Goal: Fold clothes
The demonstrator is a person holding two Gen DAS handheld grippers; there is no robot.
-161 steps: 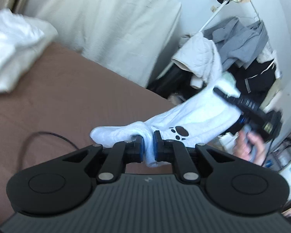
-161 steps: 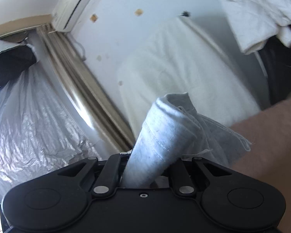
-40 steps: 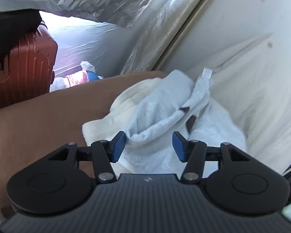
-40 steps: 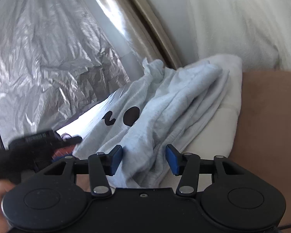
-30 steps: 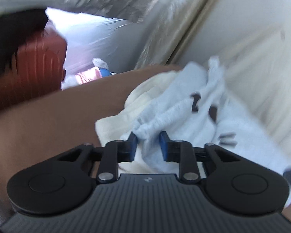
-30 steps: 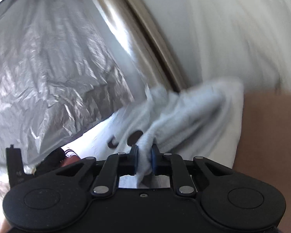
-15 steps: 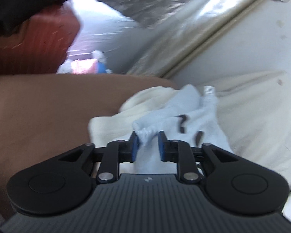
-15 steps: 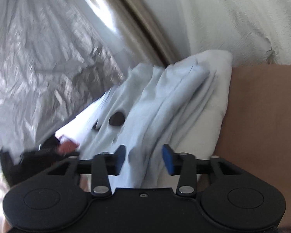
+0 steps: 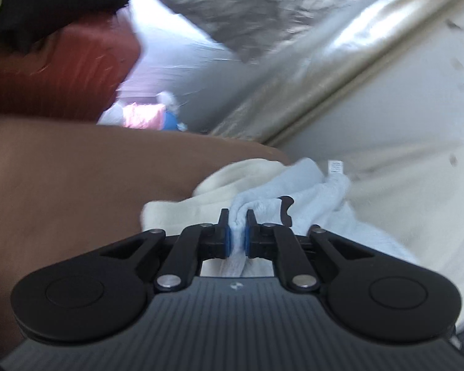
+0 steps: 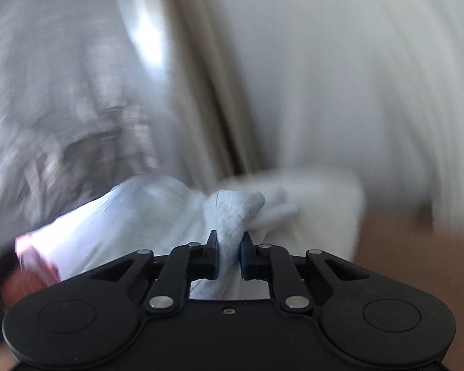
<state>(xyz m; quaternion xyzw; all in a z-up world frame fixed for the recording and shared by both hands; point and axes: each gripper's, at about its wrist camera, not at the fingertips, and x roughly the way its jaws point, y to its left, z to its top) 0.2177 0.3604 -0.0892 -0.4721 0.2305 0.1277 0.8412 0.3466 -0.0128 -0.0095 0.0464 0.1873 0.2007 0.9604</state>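
The pale blue garment (image 9: 294, 198) lies bunched at the far corner of the brown bed cover (image 9: 77, 191), heaped on top of a cream folded cloth (image 9: 207, 194) that rests on the same cover beside the white draped sheet (image 9: 411, 191). A small white label (image 9: 335, 167) stands up from the garment's far edge, and a black printed mark (image 9: 286, 210) shows on its near folds. My left gripper (image 9: 238, 219) has just been closing, and its blue pads now pinch a ridge of that pale blue fabric between them, with only a narrow band of cloth in the gap. My right gripper (image 10: 229, 241) has likewise just been closing on the garment (image 10: 157, 213); a thick twist of cloth rises from between its pads and flops over to the right. That view is badly smeared, so the pink patch at its left edge may be my other hand, though I cannot be sure. Beyond the bed in the left view stand a red suitcase (image 9: 62, 77) with something black on top, a small pink and blue object (image 9: 148, 114) further back, and crinkled silver sheeting (image 9: 278, 15) hung above a pale wall.
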